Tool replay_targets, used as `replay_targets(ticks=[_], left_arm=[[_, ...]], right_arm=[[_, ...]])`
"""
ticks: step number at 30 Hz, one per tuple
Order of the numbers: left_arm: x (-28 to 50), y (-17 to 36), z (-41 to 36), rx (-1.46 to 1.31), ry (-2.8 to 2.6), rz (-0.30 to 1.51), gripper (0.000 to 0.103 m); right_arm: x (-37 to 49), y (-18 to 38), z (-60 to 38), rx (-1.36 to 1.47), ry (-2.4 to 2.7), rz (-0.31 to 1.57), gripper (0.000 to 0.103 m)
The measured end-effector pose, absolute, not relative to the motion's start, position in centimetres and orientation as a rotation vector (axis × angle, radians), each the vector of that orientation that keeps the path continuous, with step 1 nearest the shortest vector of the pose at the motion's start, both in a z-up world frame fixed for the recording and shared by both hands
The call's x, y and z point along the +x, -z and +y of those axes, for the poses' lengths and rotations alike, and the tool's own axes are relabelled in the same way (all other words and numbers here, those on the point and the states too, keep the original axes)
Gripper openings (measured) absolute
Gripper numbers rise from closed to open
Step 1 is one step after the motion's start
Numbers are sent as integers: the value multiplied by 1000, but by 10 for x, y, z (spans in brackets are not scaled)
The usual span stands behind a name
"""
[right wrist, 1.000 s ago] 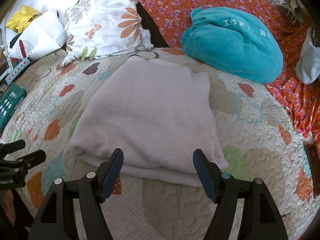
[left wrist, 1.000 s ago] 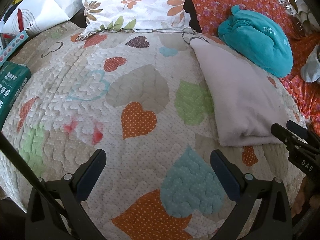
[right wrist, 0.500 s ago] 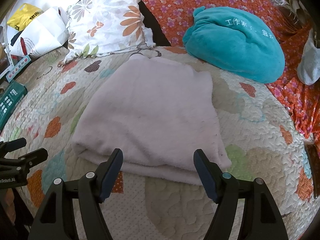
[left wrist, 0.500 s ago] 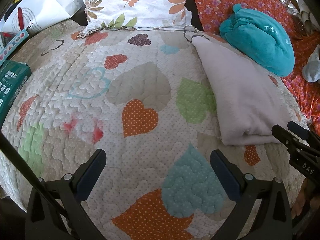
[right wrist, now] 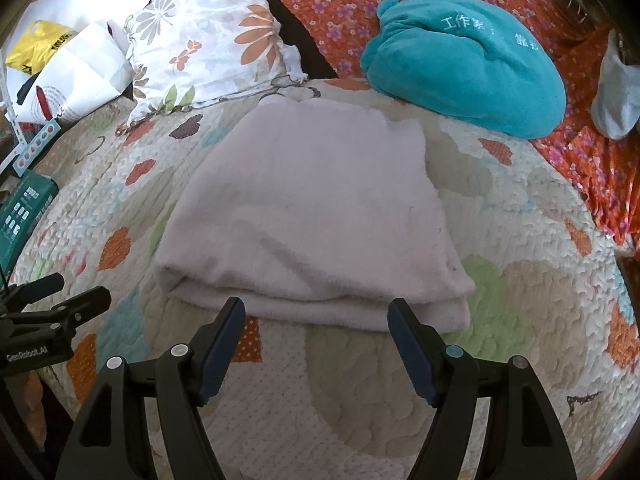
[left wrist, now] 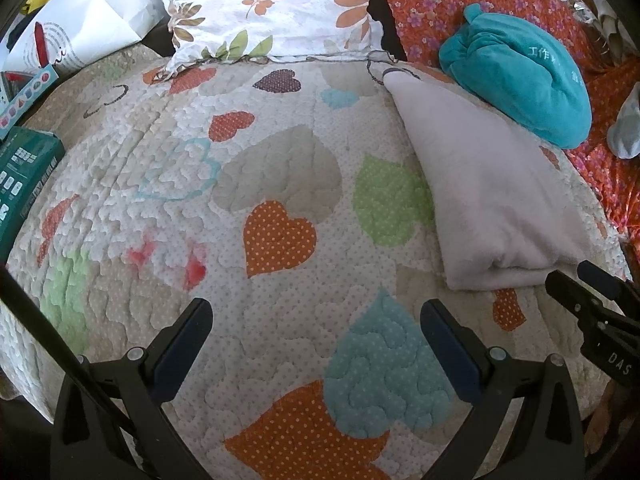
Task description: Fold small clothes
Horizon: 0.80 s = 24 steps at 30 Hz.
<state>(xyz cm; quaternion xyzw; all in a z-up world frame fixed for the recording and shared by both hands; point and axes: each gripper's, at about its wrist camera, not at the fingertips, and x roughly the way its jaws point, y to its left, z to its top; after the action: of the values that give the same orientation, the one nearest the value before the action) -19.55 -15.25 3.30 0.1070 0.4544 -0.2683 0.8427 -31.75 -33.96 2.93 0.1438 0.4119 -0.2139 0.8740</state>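
A pale pink folded cloth [right wrist: 316, 216] lies flat on the heart-patterned quilt [right wrist: 520, 320]; its thick folded edge faces me. My right gripper [right wrist: 318, 316] stands open just in front of that edge, with nothing between its fingers. In the left wrist view the same cloth [left wrist: 496, 196] lies at the right, and my left gripper [left wrist: 316, 316] hangs open over bare quilt [left wrist: 180, 208] to its left. Each gripper shows at the other view's side edge.
A teal fleece bundle [right wrist: 464, 60] lies behind the cloth on an orange floral sheet [right wrist: 344, 4]. A flowered pillow [right wrist: 204, 48] and a white paper bag [right wrist: 76, 76] are at the back left. A green box [left wrist: 20, 176] sits at the quilt's left edge, a grey garment [right wrist: 616, 92] far right.
The right wrist view has crept slightly closer to the cloth's front edge. Both grippers stay open and the cloth has not moved.
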Motion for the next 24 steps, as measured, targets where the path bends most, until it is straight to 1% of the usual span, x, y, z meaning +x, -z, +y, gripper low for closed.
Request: replay_targets(ticks=[10, 24], left_arm=[[-194, -35, -154, 243, 549, 932, 103], [-194, -35, -153, 245, 544, 923, 103]], right_arm=[[-312, -32, -327, 221, 437, 859, 79], [-311, -32, -326, 209, 432, 858, 80]])
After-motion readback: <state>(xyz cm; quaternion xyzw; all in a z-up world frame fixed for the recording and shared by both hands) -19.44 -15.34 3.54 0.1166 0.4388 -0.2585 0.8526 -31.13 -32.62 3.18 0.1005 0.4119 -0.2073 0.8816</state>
